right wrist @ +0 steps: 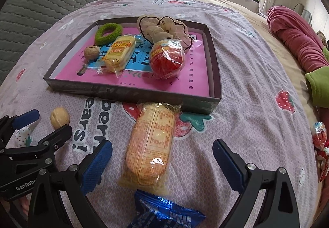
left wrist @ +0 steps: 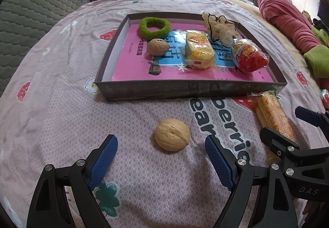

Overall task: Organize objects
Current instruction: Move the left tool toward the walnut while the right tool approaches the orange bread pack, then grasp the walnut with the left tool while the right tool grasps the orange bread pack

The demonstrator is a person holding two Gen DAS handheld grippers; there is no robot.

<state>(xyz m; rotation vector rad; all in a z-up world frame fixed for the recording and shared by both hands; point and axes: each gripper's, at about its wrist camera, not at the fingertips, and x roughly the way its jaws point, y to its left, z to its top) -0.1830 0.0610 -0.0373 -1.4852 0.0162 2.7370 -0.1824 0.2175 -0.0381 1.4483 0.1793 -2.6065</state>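
A loose walnut [left wrist: 172,137] [right wrist: 60,118] lies on the pink bedspread, in front of a dark shallow tray [left wrist: 185,88] [right wrist: 123,90]. My left gripper [left wrist: 160,139] [right wrist: 49,121] hangs open just above it, one blue pad on each side, neither touching. A long clear-wrapped cracker pack [right wrist: 151,143] [left wrist: 273,117] lies lengthwise against the tray's front wall. My right gripper [right wrist: 162,143] [left wrist: 287,125] stands open around it, pads apart from the wrapper. In the tray are a green hair tie [left wrist: 154,27], another walnut [left wrist: 157,47], a yellow snack pack [left wrist: 199,49], a red snack pack [left wrist: 249,57] and a beige scrunchie [left wrist: 220,26].
A blue foil packet [right wrist: 164,211] lies right below the cracker pack, near the right gripper's base. Red-wrapped sweets [right wrist: 319,139] sit at the bed's right edge. A rolled pink and green garment [right wrist: 298,38] lies to the right. Grey quilted fabric [left wrist: 41,1] rises at the left.
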